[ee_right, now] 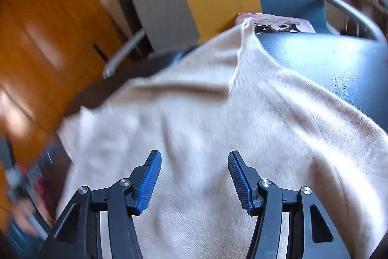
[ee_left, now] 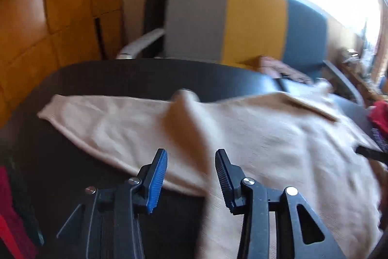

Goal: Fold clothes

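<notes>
Jaws apart, both grippers over cream sweater [ee_right: 206, 118], empty

Ahead of the left claw [ee_left: 191, 157] the sweater [ee_left: 254, 132] is smeared by motion, its raised fold blurred, and its lower part runs off the bottom edge beneath the right finger. Far right of that claw a red cloth [ee_left: 379, 117] is cut by the frame, and another red cloth [ee_left: 9, 215] at its far left is cropped too. Left of the right claw [ee_right: 194, 159] the clutter [ee_right: 21, 188] beside the desk [ee_right: 339, 69] is too blurred to identify.
</notes>
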Demonstrator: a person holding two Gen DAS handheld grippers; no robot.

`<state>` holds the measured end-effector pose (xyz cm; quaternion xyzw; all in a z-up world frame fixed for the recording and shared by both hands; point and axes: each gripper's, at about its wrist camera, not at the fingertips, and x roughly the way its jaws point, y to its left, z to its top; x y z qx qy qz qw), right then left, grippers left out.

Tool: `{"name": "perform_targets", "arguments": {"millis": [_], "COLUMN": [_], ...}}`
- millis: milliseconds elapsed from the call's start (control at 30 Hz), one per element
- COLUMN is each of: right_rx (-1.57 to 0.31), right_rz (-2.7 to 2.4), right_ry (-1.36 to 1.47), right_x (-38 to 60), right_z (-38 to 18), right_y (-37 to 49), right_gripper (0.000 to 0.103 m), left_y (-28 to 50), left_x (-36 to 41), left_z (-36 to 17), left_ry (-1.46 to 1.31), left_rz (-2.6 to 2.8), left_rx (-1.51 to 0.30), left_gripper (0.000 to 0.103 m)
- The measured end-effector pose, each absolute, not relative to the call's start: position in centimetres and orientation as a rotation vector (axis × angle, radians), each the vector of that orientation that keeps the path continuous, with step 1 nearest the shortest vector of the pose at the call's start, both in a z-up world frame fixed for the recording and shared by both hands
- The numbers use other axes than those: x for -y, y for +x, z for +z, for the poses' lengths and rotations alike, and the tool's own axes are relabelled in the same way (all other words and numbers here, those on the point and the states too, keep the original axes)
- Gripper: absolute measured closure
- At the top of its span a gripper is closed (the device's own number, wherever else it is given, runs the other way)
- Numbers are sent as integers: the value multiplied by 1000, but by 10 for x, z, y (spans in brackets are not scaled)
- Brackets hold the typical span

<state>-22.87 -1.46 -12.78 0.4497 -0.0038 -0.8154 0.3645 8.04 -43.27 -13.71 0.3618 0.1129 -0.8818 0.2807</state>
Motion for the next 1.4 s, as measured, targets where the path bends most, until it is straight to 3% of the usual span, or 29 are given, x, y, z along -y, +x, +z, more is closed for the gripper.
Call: {"name": "perform_targets", "arguments": {"millis": [200, 467, 867, 967, 1100, 1200, 1400], "right_rx": [-128, -291, -293, -279, -251, -227, -120], "right_rz": [-2168, -2167, -2181, -2176, -2164, -2156, -2114], "right_ry": [1109, 1065, 1060, 1059, 1056, 1053, 1045], "right_x": [25, 42, 35, 31, 34, 34, 23], "right_z": [-142, -148, -152, -153, -150, -149, -146], "right_y": [-229, -223, -232, -235, -229, -228, -231], "right_gripper": [42, 17, 14, 13, 12, 11, 8], "left_y": [52, 78, 129, 131, 103, 53, -55], "left_x": [488, 520, 500, 498, 472, 436, 376], "left_z": [-160, -191, -191, -181, -134, -120, -153], "left_ry": [1055, 1072, 990, 1014, 901, 1004, 1331], "left_rz": [-2233, -2096, -1901, -1878, -2199, -2507, -2728], "left_rx": [-190, -388, -481, -506, -615, -695, -724], "left_gripper": [61, 56, 55, 62, 64, 64, 64]}}
